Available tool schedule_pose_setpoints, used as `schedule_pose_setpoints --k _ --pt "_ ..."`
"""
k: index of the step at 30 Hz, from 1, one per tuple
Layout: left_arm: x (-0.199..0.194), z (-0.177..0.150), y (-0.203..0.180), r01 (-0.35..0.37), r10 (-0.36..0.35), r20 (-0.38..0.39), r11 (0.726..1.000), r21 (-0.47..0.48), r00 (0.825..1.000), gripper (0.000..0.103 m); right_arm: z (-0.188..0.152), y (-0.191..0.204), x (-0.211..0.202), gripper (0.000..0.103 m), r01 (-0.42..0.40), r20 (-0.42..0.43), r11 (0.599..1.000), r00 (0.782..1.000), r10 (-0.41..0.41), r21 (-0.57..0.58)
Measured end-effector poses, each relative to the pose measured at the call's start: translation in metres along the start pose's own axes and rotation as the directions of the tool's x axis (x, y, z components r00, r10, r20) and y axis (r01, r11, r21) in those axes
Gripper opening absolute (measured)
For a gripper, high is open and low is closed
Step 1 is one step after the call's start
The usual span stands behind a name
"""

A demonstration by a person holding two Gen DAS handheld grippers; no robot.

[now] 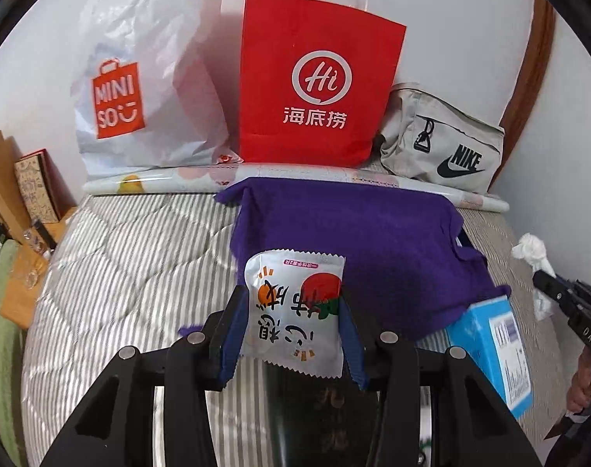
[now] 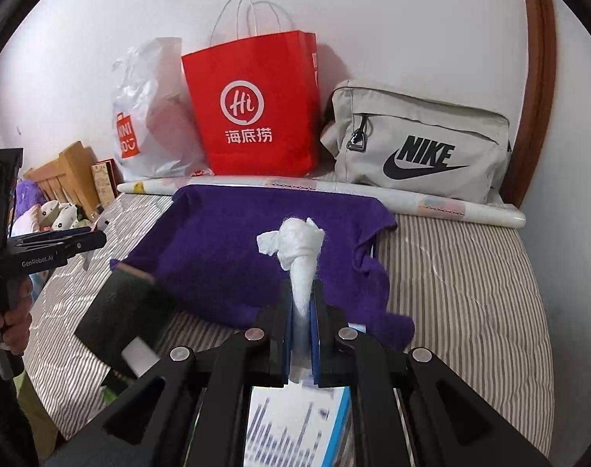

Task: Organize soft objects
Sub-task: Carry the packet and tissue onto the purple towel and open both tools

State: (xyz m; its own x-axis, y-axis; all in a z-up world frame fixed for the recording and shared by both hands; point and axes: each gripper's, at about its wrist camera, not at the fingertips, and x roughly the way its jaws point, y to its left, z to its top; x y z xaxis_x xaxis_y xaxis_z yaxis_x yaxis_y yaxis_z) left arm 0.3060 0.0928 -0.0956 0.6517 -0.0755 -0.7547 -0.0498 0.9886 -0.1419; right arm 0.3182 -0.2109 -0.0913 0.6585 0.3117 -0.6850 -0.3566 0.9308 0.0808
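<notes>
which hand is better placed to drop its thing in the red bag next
Left, probably. In the left view the red bag stands straight ahead of the left gripper holding the snack packet. The right gripper, shut on the tissue, faces right of that bag.

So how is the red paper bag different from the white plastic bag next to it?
The red paper bag stands stiff with flat sides; the white plastic bag is crumpled and slumps. The red paper bag has thin white cord handles sticking up, while no such handles show on the white plastic bag. The red one bears a white round logo, the white one an orange logo. Both stand side by side at the wall, behind the purple cloth.
</notes>
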Motion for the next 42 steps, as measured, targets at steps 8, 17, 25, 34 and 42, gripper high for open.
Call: schedule_pose_setpoints --k 8,17,25,34,42 --pt "0.042 0.031 -0.001 0.0 0.001 -0.046 1.0 0.015 0.999 0.043 0.016 -0.007 0.042 0.008 0.003 -0.042 1.0 0.999 -0.003 0.001" --pt "0.089 0.051 -0.003 -0.003 0.007 -0.106 0.999 0.037 0.994 0.043 0.023 -0.014 0.091 0.008 0.009 -0.115 1.0 0.993 -0.009 -0.001" --pt "0.117 0.061 0.001 0.007 -0.001 -0.149 0.999 0.041 0.989 0.044 0.032 -0.014 0.123 0.008 0.014 -0.177 1.0 0.984 -0.016 -0.012" --pt "0.14 0.066 0.004 0.015 -0.007 -0.2 0.999 0.039 0.98 0.044 0.04 -0.009 0.141 0.008 0.002 -0.214 1.0 0.977 -0.006 -0.021" --pt "0.145 0.066 0.006 0.004 0.001 -0.217 1.0 0.024 0.976 0.044 0.039 -0.009 0.152 0.008 -0.006 -0.254 1.0 0.967 0.003 -0.011"
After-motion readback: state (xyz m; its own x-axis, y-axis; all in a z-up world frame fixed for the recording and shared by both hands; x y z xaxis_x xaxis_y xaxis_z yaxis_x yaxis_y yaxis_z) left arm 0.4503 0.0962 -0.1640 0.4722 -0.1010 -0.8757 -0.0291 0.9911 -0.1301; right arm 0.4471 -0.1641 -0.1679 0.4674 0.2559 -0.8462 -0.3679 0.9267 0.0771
